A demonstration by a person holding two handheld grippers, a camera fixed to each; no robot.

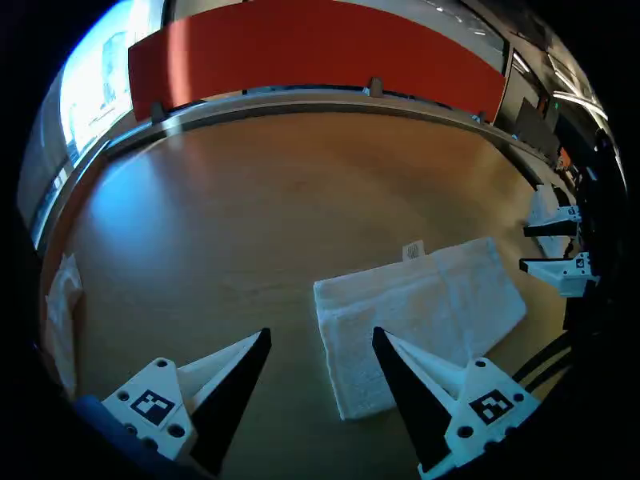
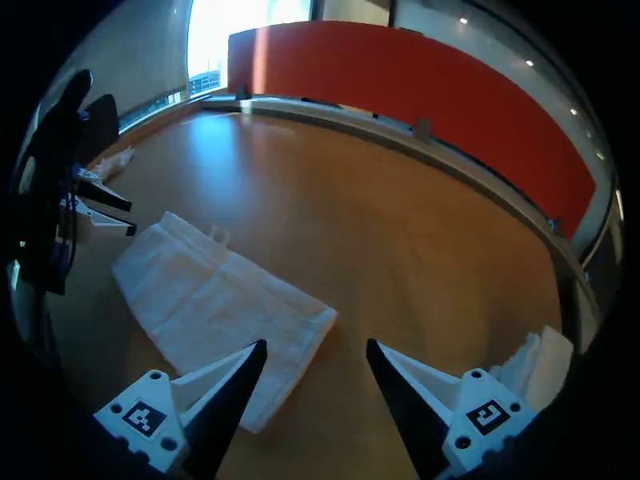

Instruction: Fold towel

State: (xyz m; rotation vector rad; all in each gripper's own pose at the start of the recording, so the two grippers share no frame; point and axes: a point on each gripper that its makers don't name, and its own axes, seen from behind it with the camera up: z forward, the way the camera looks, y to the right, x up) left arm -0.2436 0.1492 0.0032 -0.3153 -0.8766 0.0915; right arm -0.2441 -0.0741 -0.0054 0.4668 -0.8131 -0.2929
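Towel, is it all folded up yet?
Looks partly done: the towel lies flat on the table as a neat rectangle, seemingly folded over. Nothing is in hand: the left hand-held gripper and right hand-held gripper are both open and empty. Possibly another fold is left.

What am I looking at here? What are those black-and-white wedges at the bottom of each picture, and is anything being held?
No robot here: a person holds a two-finger claw in each hand, and a wide-angle camera rides on each one. The wedges are each claw's own fingers. One picture looks out from the left claw, the other from the right claw; each also catches the other claw off to the side. On the wooden table lies a white towel, folded flat, just ahead of both. A red panel stands behind the table. Both claws are open and hold nothing.
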